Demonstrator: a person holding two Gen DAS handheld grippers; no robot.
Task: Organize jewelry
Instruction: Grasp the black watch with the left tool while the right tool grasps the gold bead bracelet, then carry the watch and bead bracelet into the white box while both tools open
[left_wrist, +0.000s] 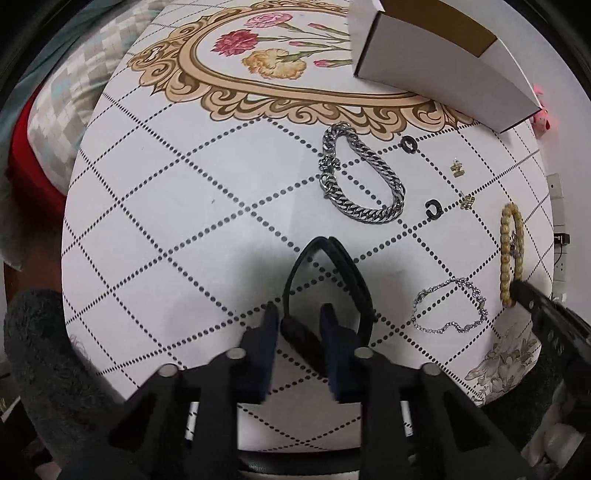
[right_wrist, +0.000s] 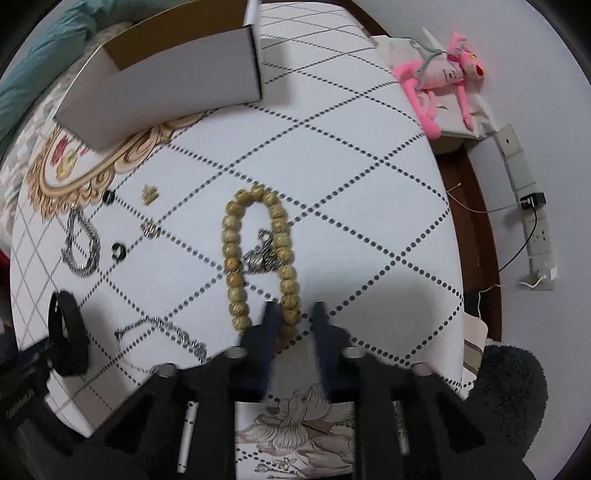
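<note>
While both tongs work low over the surface, the scene reads as follows:

Left tongs (left_wrist: 297, 317): narrow, straddling the thick woven end of a black cord bracelet (left_wrist: 325, 284); whether the pads actually pinch it, I cannot tell.
Right tongs (right_wrist: 293, 314): partly open, set around the near end of the wooden bead bracelet (right_wrist: 258, 258), one strand between the fingers; no firm grip is visible.
Surface (left_wrist: 166, 229): smooth white cloth with dotted diamond lines and a printed gold floral frame.
Box (left_wrist: 439, 62): open white cardboard with a brown inside, at the far edge, well apart from both tongs; likely the destination.
Other jewelry: a heavy steel curb chain (left_wrist: 360, 173), a fine sparkly chain (left_wrist: 448, 306), two black C-shaped rings (left_wrist: 432, 209) and two small gold earrings (left_wrist: 458, 169), all lying loose on the cloth.
Materials: beads round, grainy, tan, strung in a narrow loop with a silver charm (right_wrist: 258, 258) at its middle; the cord is matte, springy and folded into a teardrop.
Risk, beads: round beads may roll out of a shallow pinch, and the dangling charm could snag.
Risk, cord: a springy loop may twist free if caught only at its edge.
Risk, neighbours: a swinging bracelet could drag the fine chain or scatter the small rings and earrings.
</note>
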